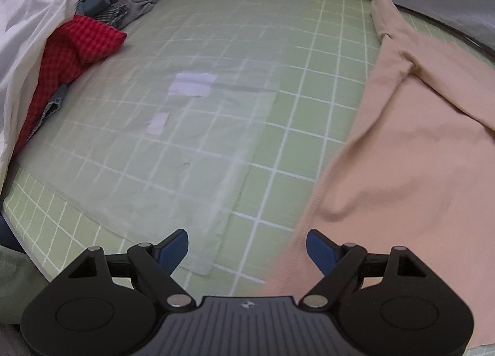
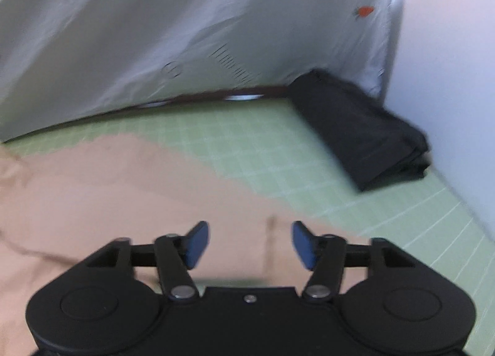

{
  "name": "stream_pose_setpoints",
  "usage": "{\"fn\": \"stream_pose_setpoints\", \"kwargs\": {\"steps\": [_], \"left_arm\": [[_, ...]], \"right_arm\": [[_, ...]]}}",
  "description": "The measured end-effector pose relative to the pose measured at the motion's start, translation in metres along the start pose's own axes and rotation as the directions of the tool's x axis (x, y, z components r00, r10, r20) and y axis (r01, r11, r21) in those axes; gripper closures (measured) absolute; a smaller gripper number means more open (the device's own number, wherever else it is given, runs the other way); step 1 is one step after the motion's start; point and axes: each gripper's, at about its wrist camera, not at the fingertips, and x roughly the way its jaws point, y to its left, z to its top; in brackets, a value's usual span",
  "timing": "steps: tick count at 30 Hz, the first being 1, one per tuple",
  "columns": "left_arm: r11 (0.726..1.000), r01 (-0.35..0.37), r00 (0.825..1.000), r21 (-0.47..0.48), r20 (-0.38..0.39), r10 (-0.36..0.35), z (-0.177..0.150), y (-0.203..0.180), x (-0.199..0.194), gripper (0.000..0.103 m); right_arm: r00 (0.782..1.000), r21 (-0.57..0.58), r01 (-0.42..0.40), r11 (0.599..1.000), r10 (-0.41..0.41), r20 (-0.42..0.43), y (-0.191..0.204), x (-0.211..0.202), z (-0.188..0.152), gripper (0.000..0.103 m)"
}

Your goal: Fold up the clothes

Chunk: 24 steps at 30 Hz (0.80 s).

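I had both grippers over the green grid mat [image 1: 278, 127], and neither one held anything. The left gripper [image 1: 247, 249] had its blue fingers [image 1: 176, 247] spread wide, hovering above bare mat just off the near left hem of the peach garment [image 1: 402, 170]. The right gripper [image 2: 250, 243] also stood wide apart, nothing between the pads, with peach cloth spread beneath it.

The garment lay across the right half of the mat in my left view, one long sleeve or leg running up toward the far edge, its folds loose. Not flat yet, I judged. In the far right corner sat a black folded garment [image 2: 365, 130], snug against the white wall [image 2: 448, 93], which looked finished. Along the left edge waited the unfolded pile [image 1: 46, 56]: white cloth, a red checked piece [image 1: 77, 43], grey things behind. A sheet of clear plastic [image 1: 173, 145] with white labels lay on the middle of the mat.

So I read this as the early part of folding the peach piece: laid out, no grip taken, fold not begun. The right view was blurred, so I couldn't tell exactly which edge lay under that gripper.

Next I reckoned each gripper needed a hem or corner: come down, pinch a single layer, then lift both sides together so the cloth would carry over evenly rather than bunch.
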Motion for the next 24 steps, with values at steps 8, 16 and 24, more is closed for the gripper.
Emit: {"fn": "stream_pose_setpoints", "kwargs": {"steps": [8, 16, 24], "left_arm": [[0.997, 0.072, 0.997, 0.014, 0.02, -0.072, 0.009, 0.021, 0.006, 0.019], [0.99, 0.131, 0.991, 0.052, 0.031, -0.133, 0.025, 0.047, 0.018, 0.019], [0.981, 0.163, 0.986, 0.109, 0.019, -0.166, 0.024, 0.065, 0.027, 0.019]], "right_arm": [[0.993, -0.058, -0.118, 0.991, 0.119, 0.013, 0.061, -0.039, -0.028, 0.0], [0.985, -0.039, -0.172, 0.984, 0.172, -0.009, 0.105, -0.073, -0.06, 0.0], [0.977, -0.09, -0.207, 0.974, 0.201, -0.066, 0.155, -0.091, -0.083, 0.0]]}}
